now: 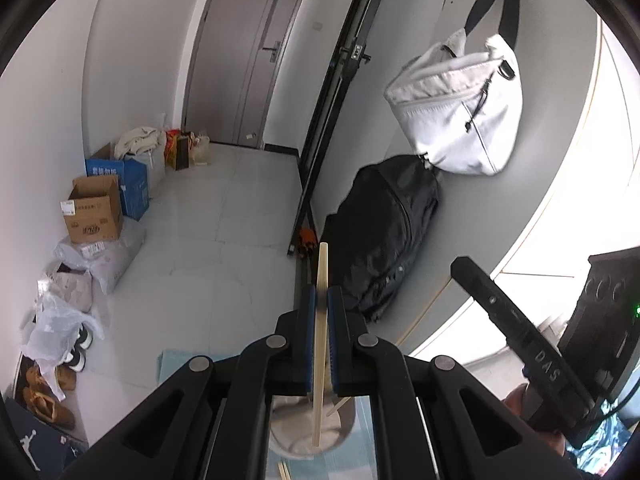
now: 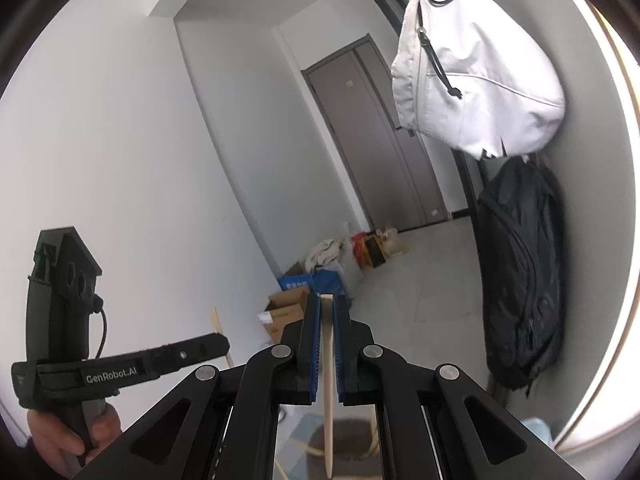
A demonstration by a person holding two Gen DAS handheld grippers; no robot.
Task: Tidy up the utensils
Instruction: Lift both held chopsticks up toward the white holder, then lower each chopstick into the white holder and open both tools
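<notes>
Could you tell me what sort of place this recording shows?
Probably the entry hall of a flat: a grey front door, cardboard boxes and shoes along the wall, and a white bag hanging above a black backpack.

Black linkage claw (image 1: 322, 300) arms, silver pivot screws, blue pads (image 2: 316, 344), "GenRobot.AI" strap.
</notes>
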